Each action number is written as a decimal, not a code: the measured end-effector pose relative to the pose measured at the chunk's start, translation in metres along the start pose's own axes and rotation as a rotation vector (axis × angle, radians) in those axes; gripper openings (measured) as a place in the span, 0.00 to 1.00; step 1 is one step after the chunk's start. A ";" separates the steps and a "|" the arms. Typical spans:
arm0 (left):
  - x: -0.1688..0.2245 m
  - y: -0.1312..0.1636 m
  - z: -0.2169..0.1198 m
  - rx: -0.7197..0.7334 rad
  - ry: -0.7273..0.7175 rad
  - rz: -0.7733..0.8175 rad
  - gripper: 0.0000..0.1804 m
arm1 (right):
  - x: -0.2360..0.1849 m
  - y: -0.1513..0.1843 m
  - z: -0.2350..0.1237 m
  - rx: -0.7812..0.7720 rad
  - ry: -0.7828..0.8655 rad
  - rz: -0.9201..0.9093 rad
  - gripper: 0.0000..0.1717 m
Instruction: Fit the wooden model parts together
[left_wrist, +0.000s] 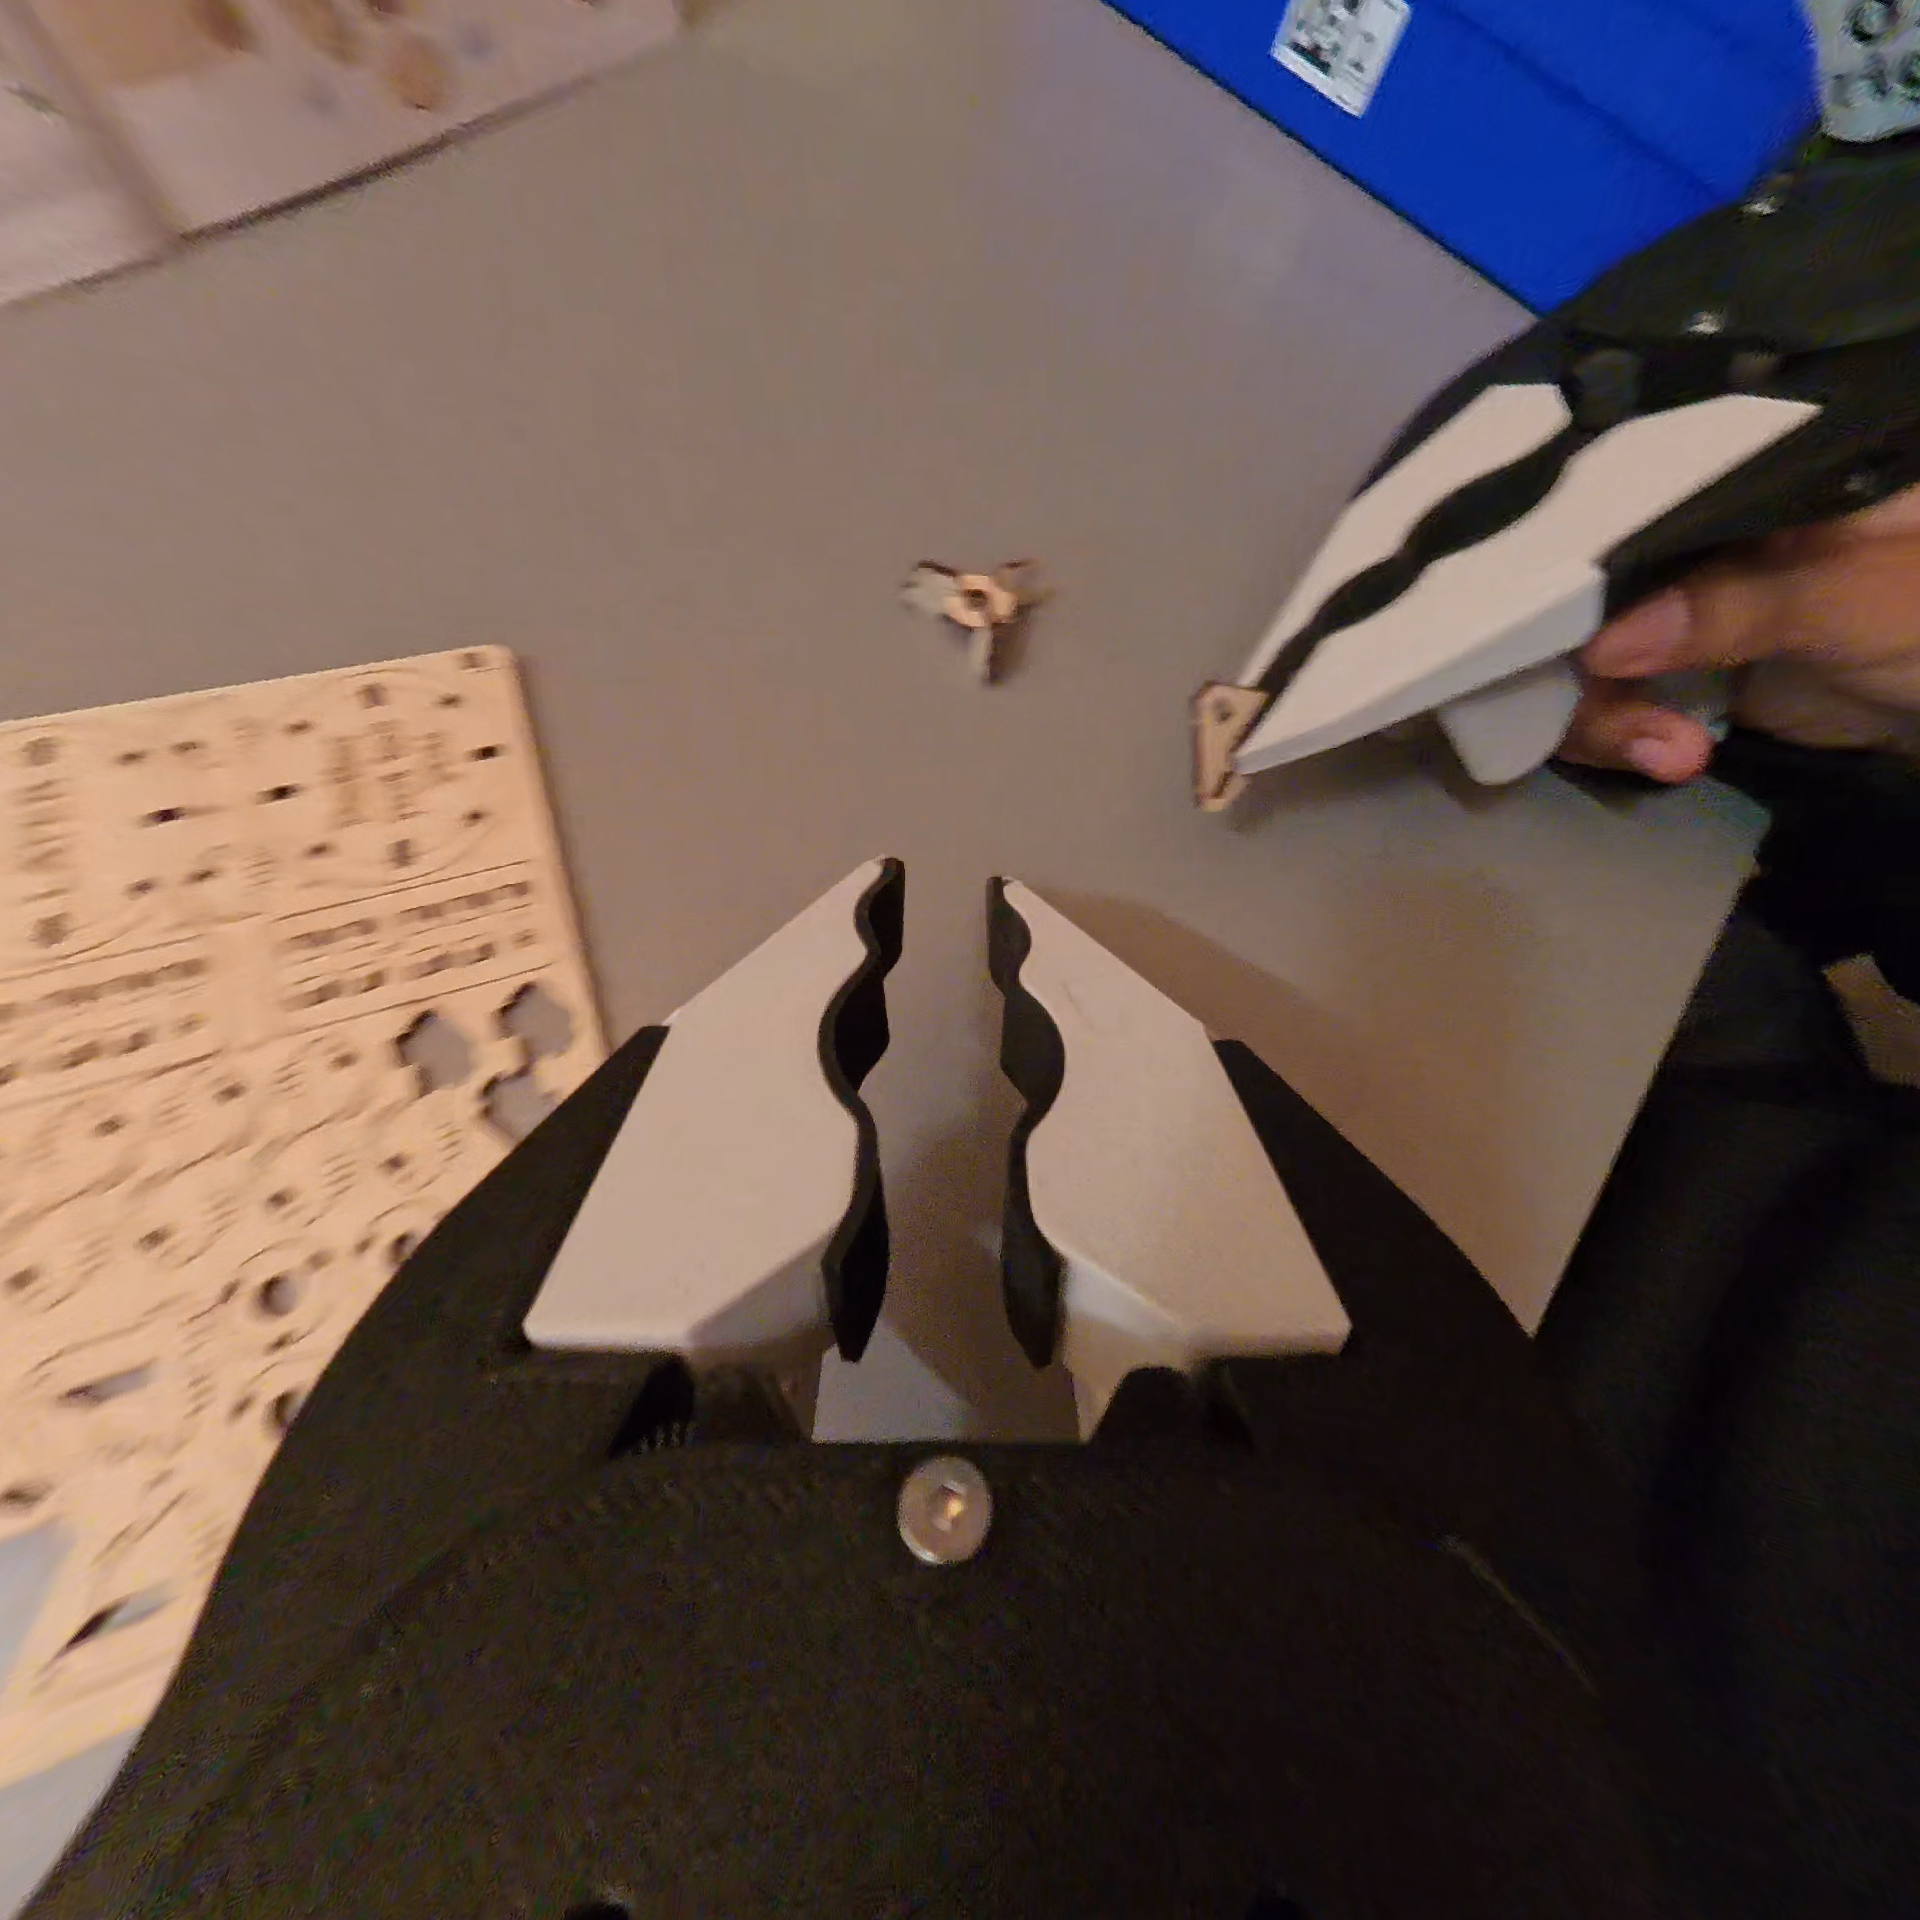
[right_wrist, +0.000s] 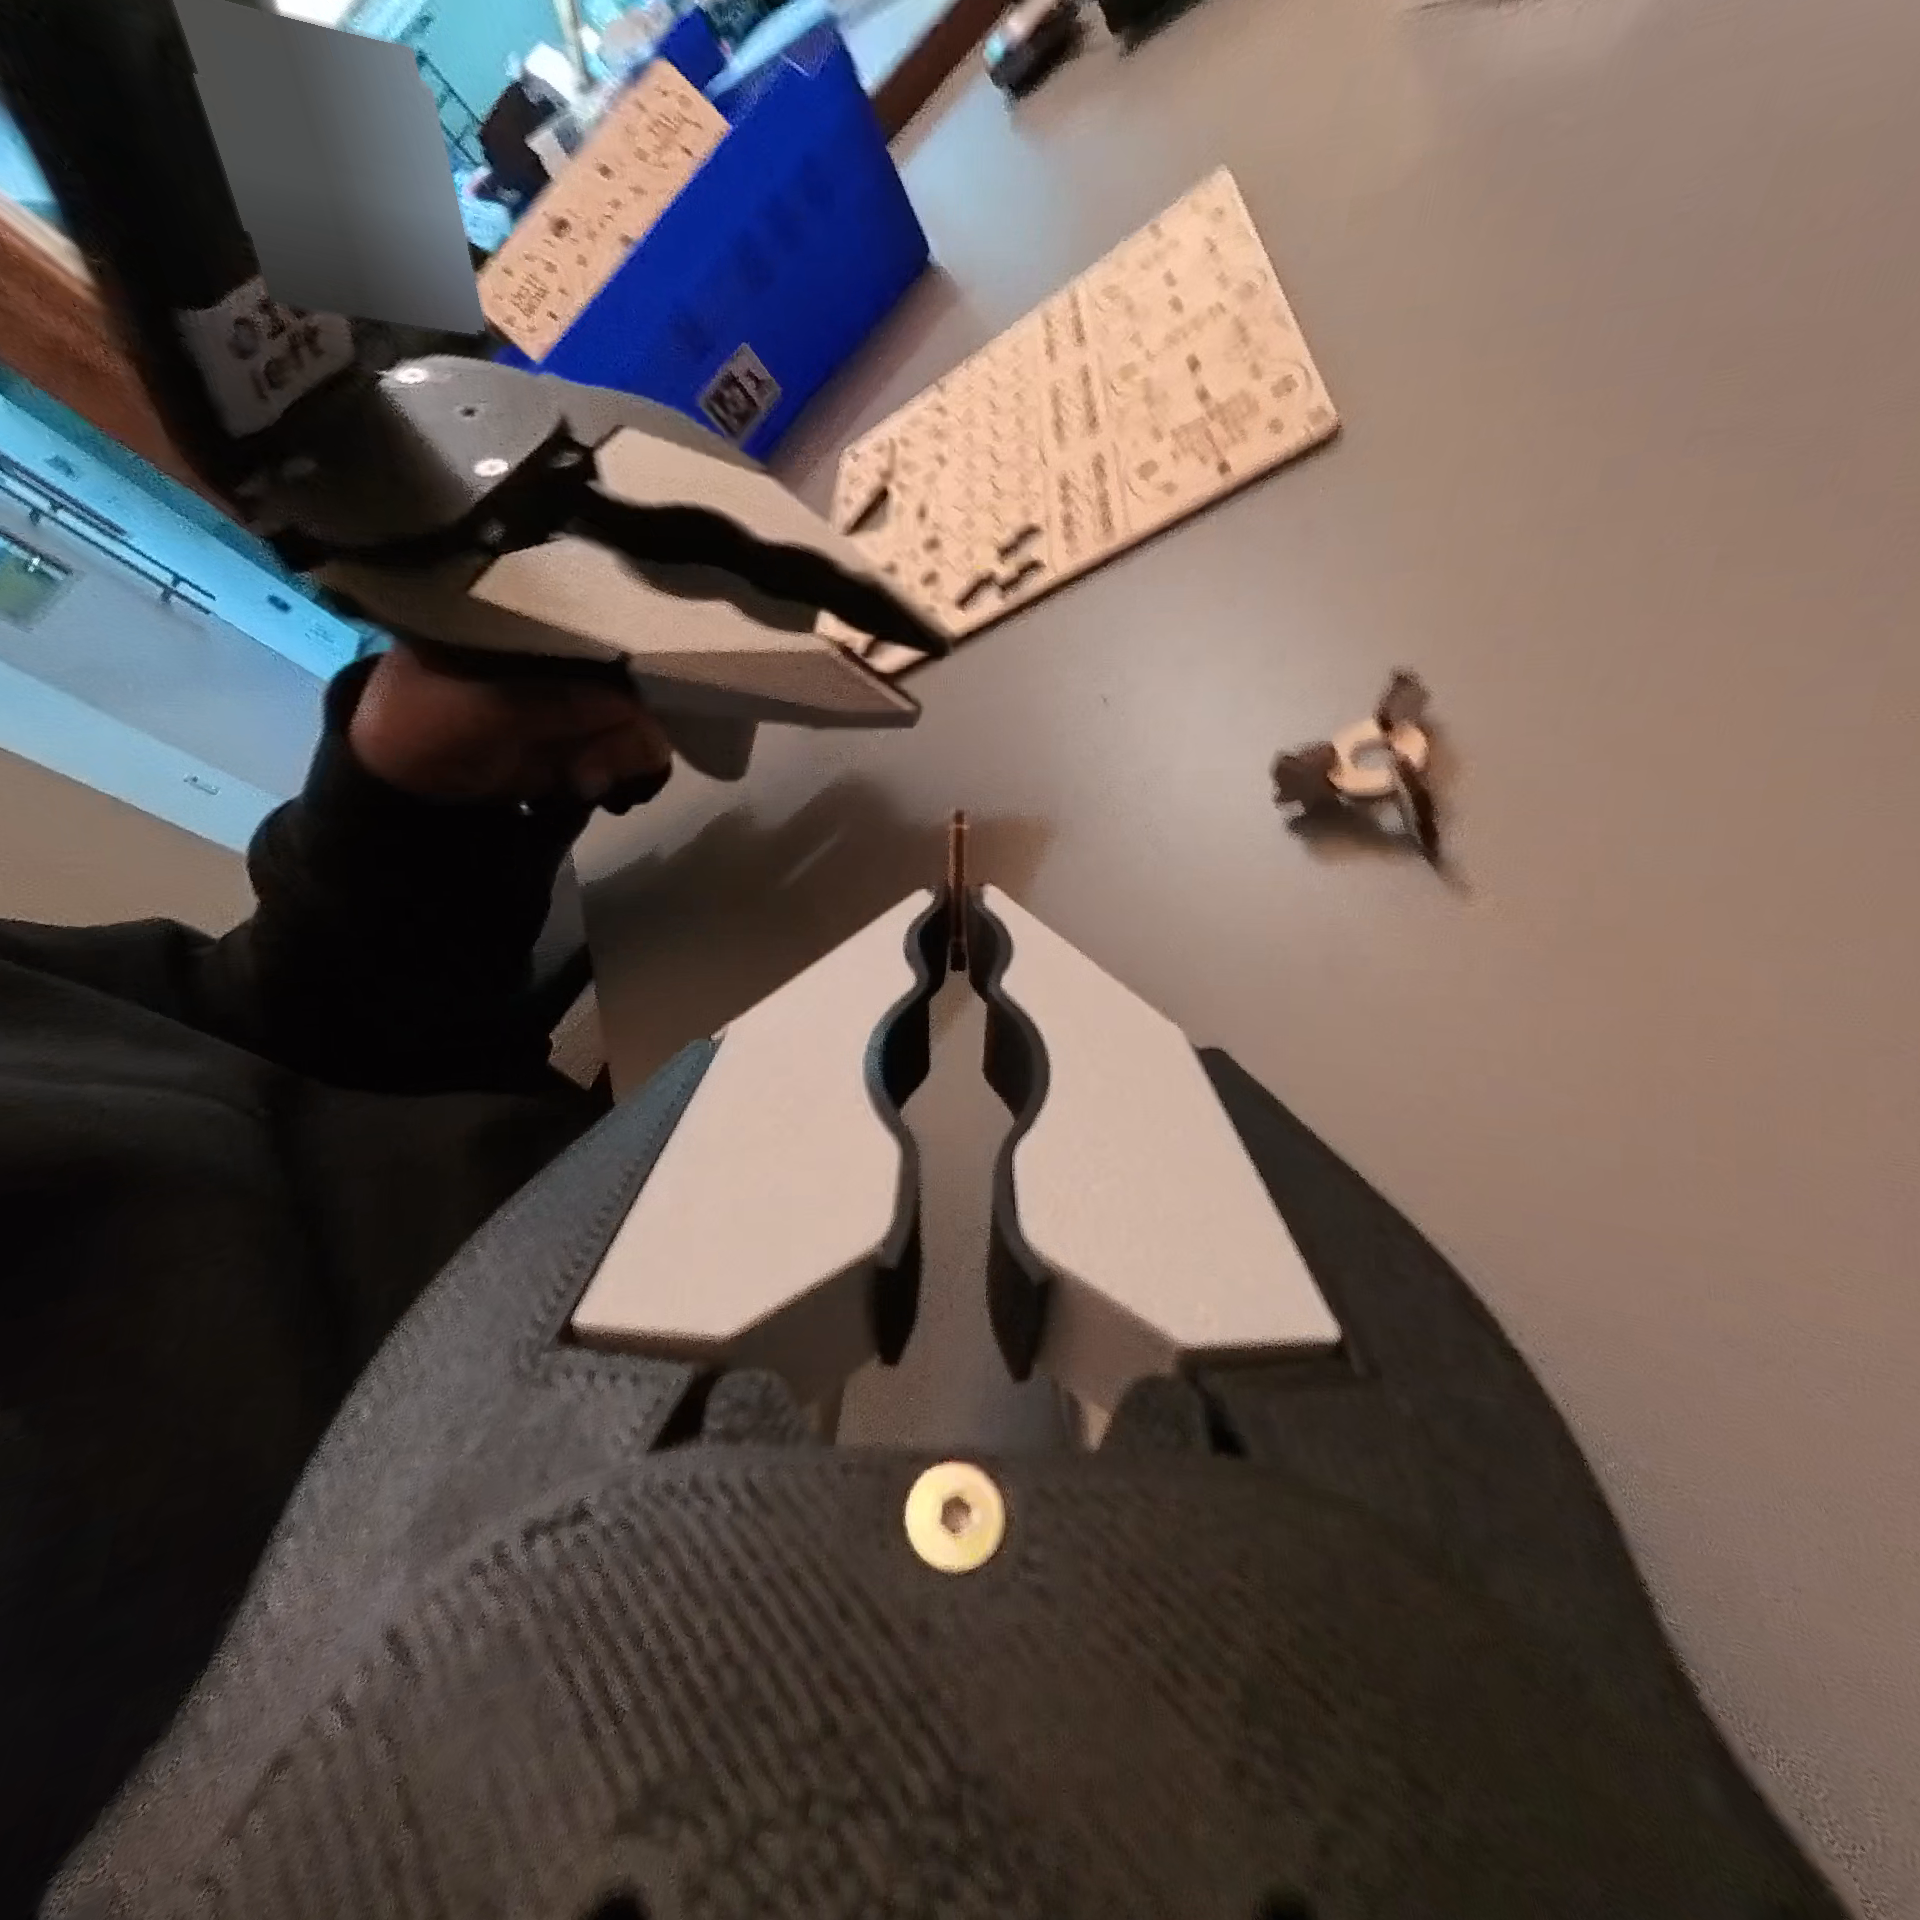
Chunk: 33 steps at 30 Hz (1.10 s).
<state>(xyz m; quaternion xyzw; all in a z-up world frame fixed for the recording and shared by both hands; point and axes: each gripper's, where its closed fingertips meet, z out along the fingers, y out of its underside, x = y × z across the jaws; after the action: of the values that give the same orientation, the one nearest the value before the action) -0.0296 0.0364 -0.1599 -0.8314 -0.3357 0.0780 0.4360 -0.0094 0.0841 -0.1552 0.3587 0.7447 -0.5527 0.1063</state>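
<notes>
Hovering above the grey table (left_wrist: 727, 416), the left gripper (left_wrist: 943, 883) has its fingertips parted with only bare tabletop showing between the black pads (nothing is in its grasp). Just left of it lies a laser-cut plywood sheet (left_wrist: 260, 987), flat, its right edge running beside the gripper's left finger (left_wrist: 790, 997); several cut-outs near that edge are already vacant. Beyond the fingertips, well apart from them, a small three-armed wooden assembly (left_wrist: 977, 608) sits alone on open table.

The right gripper (right_wrist: 958, 896) is closed on a thin flat wooden piece (right_wrist: 958, 847), seen edge-on from its own camera, both pads pressed against its faces. From the left wrist view the same piece (left_wrist: 1221, 732) appears as a small triangular part projecting past the closed tips, raised above the table. A hand (left_wrist: 1756, 644) grips the handle behind it.

A blue bin (left_wrist: 1507, 135) stands at the far right, and another plywood sheet (left_wrist: 260, 114) lies at the far left edge. Between the two grippers and the assembly the surface is unobstructed. The near table edge (left_wrist: 1621, 1091) runs just right of the left gripper.
</notes>
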 end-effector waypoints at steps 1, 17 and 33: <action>0.010 0.000 0.007 -0.011 0.021 0.013 0.08 | 0.005 0.006 -0.002 -0.033 0.006 0.030 0.00; 0.054 0.010 0.034 -0.081 0.129 0.065 0.11 | 0.038 0.004 -0.040 -0.054 0.195 -0.268 0.20; 0.071 0.013 0.060 -0.117 0.101 0.098 0.21 | 0.035 -0.002 -0.041 -0.014 0.238 -0.355 0.07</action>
<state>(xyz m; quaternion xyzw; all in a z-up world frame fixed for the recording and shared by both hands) 0.0054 0.1163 -0.1949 -0.8738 -0.2761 0.0377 0.3985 -0.0260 0.1355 -0.1584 0.2838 0.8072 -0.5114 -0.0792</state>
